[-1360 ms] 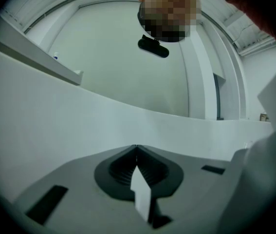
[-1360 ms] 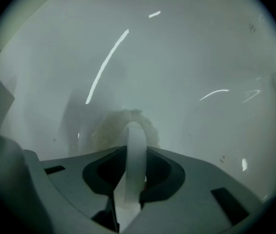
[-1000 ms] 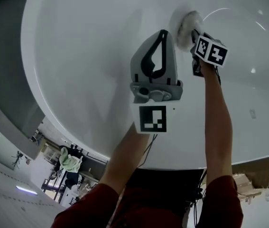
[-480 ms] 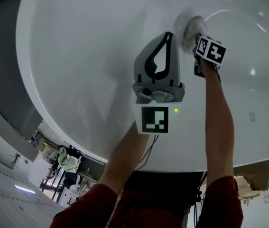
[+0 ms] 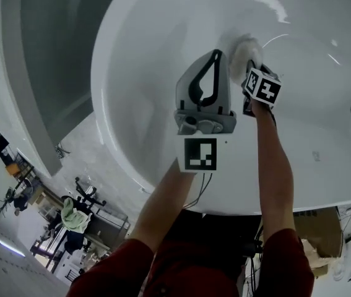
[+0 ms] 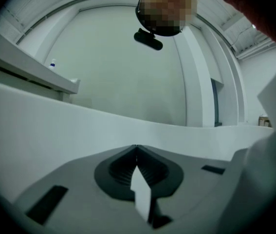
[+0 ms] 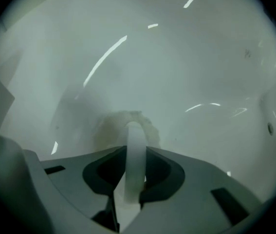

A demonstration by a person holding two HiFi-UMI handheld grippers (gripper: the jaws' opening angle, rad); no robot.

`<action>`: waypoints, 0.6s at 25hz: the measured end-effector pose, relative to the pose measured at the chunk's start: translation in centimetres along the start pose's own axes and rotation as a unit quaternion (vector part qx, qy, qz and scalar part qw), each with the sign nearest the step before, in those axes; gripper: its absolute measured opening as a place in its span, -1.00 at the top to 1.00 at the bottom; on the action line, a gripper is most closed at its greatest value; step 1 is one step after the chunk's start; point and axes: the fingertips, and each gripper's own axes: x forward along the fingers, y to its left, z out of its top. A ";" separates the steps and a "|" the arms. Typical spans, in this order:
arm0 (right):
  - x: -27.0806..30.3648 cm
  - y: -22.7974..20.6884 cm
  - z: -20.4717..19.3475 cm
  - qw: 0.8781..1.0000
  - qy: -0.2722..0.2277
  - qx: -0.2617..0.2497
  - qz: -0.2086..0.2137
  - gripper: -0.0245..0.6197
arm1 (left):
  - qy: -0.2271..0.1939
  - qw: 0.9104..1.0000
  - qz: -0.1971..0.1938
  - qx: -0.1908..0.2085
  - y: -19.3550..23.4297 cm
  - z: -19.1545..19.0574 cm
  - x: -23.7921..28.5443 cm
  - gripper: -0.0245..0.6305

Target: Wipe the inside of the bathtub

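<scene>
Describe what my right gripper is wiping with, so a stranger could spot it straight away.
Look inside the white bathtub, at its curved wall. The right gripper is shut on a white strap, and past it sits the pad, pressed to the wall. It is the only round, fluffy, matte patch on that glossy surface.

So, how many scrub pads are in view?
1: the pad, clamped in the right gripper, pressed against the tub wall. Another may be hidden.

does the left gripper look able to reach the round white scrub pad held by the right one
Probably yes: left gripper, shut and empty, hangs just beside the round white scrub pad, nothing between them.
</scene>
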 end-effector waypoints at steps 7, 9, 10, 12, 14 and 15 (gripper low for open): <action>-11.5 8.2 2.9 0.998 -0.026 -0.030 0.044 0.61 | 0.004 1.000 0.011 0.006 2.4 8.3 -5.5 0.88; -15.0 10.4 3.3 0.997 -0.031 -0.039 0.056 0.61 | -0.002 1.000 0.009 0.029 3.2 10.8 -7.4 0.88; -16.6 11.5 3.3 0.997 -0.034 -0.041 0.063 0.61 | -0.009 0.999 0.013 0.029 3.8 11.9 -8.5 0.88; -19.5 13.6 4.2 0.995 -0.051 -0.048 0.075 0.61 | -0.036 0.999 0.033 -0.003 5.4 14.0 -10.3 0.88; -22.8 15.7 4.3 0.992 -0.067 -0.059 0.087 0.61 | -0.058 0.997 0.053 -0.022 6.8 16.1 -12.7 0.88; -24.7 16.9 3.6 0.991 -0.066 -0.062 0.096 0.61 | -0.056 0.997 0.056 -0.009 7.3 16.9 -14.3 0.88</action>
